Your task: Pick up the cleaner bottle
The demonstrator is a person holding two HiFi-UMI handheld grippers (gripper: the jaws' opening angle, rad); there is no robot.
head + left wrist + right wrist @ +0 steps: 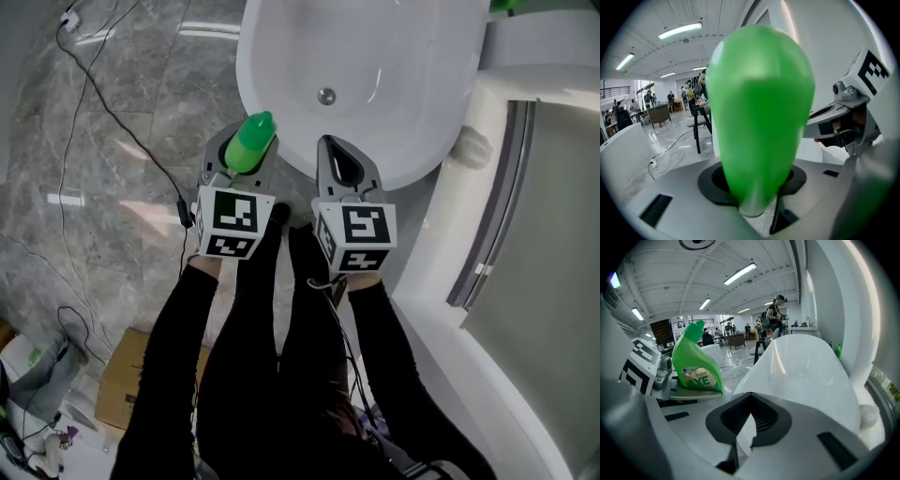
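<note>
Down on the grey marble floor (112, 187), the white tub (412, 141) fills the top of the head view, its rim curving towards the person. The person's black-clad legs (253, 375) run up to the near side of the tub, feet just short of its rim. A cardboard box (127, 380) sits on the floor well to the left of the tub, behind the person. A thin black cable (122, 131) snakes across the marble, also left of the tub.

And here are both grippers, side by side in front of the tub. The left gripper (242, 157) hangs just off the tub's left rim, over the floor, tilted downward. Its jaws are pinching the bottle (251, 142), one on each side of the green body. In its own view the green bulk stands right between the jaws and blocks most of the scene. The bottle is off the floor, just beside the tub's outer wall, cap end towards the tub. From the right gripper view its pale label shows.

The right gripper (330, 150) points at the tub's near rim, its tips over the white edge. Its jaws are pressed together with nothing between them. Deep in the tub, well beyond both grippers, sits the small round drain (325, 95).
</note>
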